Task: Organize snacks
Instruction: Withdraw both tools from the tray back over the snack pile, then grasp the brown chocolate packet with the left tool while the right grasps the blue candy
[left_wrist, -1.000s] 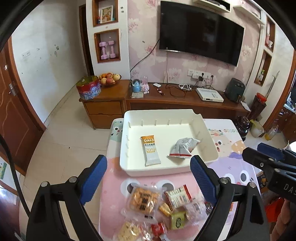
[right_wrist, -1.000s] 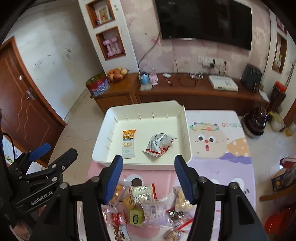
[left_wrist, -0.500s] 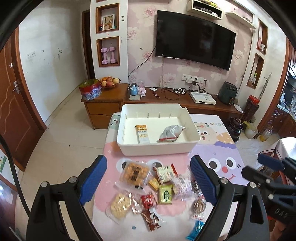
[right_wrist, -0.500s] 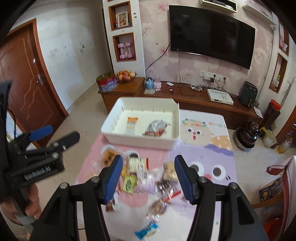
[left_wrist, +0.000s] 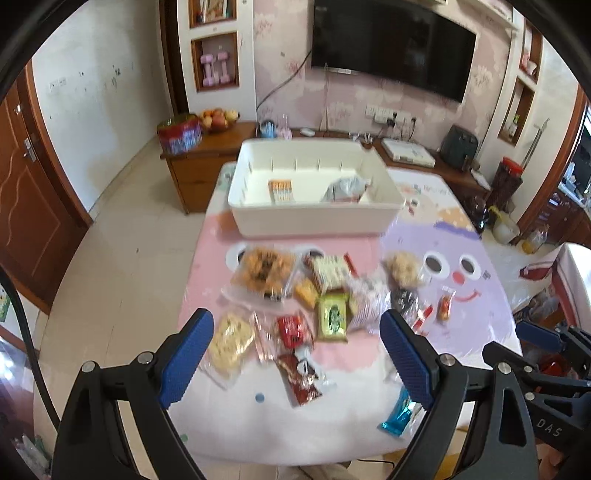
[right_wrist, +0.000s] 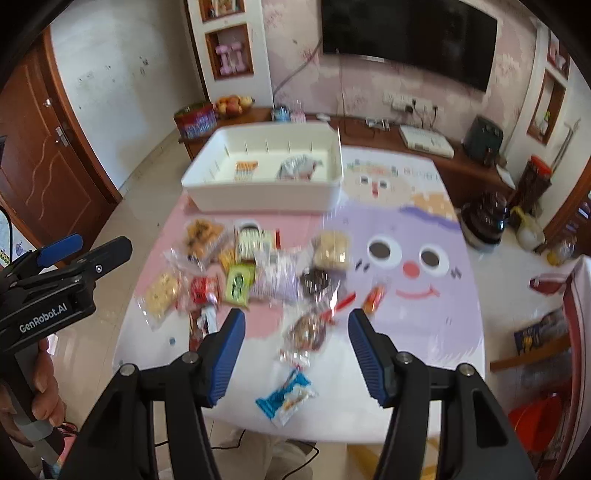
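Snacks (left_wrist: 325, 295) sit mid-frame on my table (left_wrist: 480, 302); white bin (left_wrist: 314, 221) above holds two packets. "GenRobot.AI" reads on my left gripper (right_wrist: 66, 254); both grippers released, right gripper (right_wrist: 297, 325) too.

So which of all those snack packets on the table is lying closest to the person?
The blue packet at the table's near edge. It lies alone, in front of the right gripper, apart from the pile. The green packet and the others lie farther back toward the white bin.
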